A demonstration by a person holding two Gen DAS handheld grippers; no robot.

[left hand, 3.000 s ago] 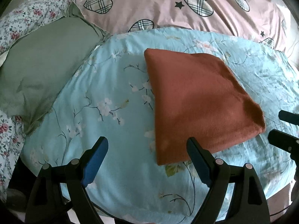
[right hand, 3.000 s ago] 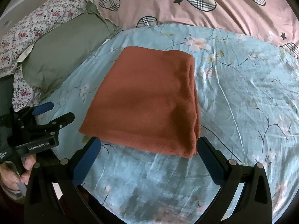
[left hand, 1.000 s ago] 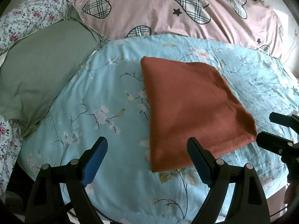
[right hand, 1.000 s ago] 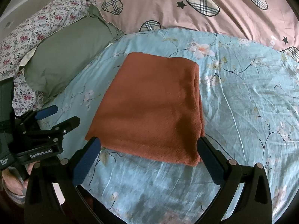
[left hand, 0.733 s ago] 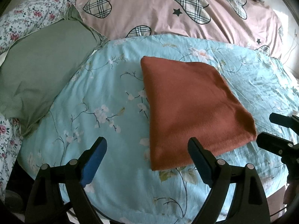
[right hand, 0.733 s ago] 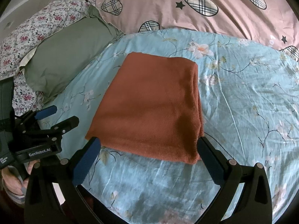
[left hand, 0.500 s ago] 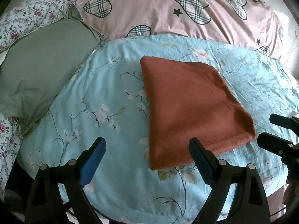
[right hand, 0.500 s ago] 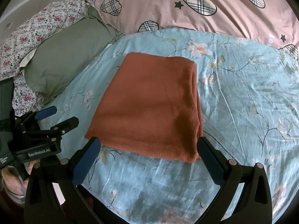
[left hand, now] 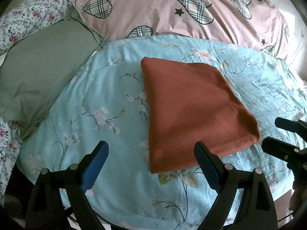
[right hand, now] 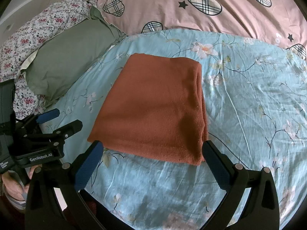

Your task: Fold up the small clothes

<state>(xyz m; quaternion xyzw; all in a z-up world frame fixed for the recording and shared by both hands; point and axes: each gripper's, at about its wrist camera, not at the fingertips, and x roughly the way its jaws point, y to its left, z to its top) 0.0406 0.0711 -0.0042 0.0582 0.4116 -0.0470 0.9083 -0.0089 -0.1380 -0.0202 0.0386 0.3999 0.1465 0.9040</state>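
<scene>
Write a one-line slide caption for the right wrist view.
Open right gripper poised at the near edge of a folded rust-orange cloth on a floral blue bedspread.

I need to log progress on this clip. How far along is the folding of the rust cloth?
Done: the cloth lies as a neat folded rectangle on the blue quilt, layered edges stacked along its right side. In hand: nothing; the left gripper and right gripper are both open and apart from it. Left: nothing visible, unless another fold is wanted.
</scene>
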